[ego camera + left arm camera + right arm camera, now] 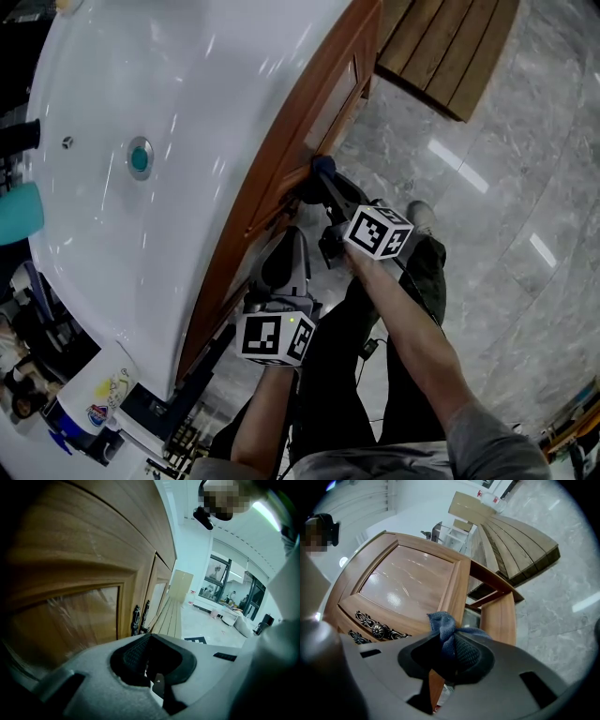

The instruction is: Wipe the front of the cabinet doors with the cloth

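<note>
Wiping looks under way: right tool [447, 645], clamped on the blue cloth [442, 620], meets the cabinet door [408, 585] just ahead; left tool [152, 663] closed, empty. Next: sweep across it.

White basin [187, 94] above a grey marble floor [506, 206]
A teal drain [140, 157] sits in the basin; a slatted wooden platform [450, 47] lies on the floor

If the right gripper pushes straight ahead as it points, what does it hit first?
Probably the open brown wooden cabinet door: the blue cloth pinched in the right gripper would press onto its upright edge frame, beside the glossy panel. Depth is unclear.
</note>
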Demonstrator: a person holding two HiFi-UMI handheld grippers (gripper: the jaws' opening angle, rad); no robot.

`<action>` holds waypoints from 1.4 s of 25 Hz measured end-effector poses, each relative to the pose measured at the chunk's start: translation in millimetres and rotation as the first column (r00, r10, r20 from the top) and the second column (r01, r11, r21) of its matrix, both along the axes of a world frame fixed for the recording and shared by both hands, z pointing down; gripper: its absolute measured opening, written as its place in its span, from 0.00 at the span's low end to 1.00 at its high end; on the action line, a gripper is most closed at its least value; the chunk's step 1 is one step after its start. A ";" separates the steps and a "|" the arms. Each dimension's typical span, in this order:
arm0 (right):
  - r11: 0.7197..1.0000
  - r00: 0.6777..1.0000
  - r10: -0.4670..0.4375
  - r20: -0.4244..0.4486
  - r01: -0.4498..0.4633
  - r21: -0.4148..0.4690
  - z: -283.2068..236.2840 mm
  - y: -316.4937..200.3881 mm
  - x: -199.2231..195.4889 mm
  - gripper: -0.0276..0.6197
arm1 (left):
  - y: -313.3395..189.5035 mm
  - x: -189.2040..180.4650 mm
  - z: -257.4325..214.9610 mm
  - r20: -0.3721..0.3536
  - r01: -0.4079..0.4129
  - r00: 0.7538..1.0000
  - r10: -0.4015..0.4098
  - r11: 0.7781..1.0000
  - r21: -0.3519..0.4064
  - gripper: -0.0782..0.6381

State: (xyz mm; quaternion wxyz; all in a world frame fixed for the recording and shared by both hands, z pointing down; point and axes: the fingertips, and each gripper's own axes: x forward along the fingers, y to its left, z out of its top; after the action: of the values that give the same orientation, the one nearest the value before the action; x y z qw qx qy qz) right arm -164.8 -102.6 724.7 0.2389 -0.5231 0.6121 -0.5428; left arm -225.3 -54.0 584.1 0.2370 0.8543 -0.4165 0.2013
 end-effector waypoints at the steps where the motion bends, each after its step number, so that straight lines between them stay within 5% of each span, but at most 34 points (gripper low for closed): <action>1: 1.000 1.000 -0.003 0.005 0.003 -0.002 -1.7 -0.5 -0.5 0.17 | -0.4 -0.5 -0.8 0.002 0.002 1.000 -0.002 1.000 -0.001 0.12; 12: 0.998 0.998 -0.055 0.015 0.055 0.014 -28.8 -4.3 1.7 0.17 | 4.1 5.1 -17.2 0.001 0.011 1.000 -0.011 1.000 -0.014 0.12; 28: 0.966 0.980 -0.201 0.016 0.195 0.167 -142.0 -20.0 9.1 0.16 | 10.2 15.4 -61.3 -0.036 0.076 0.996 -0.077 0.997 -0.015 0.12; 35: 0.969 0.975 -0.180 0.131 0.153 0.194 -189.4 -13.6 3.1 0.16 | 9.3 7.8 -81.8 -0.039 0.136 0.990 -0.137 0.991 -0.011 0.12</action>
State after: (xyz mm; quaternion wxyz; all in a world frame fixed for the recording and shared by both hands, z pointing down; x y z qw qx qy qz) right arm -161.7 -116.2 535.2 0.2837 -0.4043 0.6817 -0.5398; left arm -217.5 -44.6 502.4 0.2622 0.8266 -0.4683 0.1694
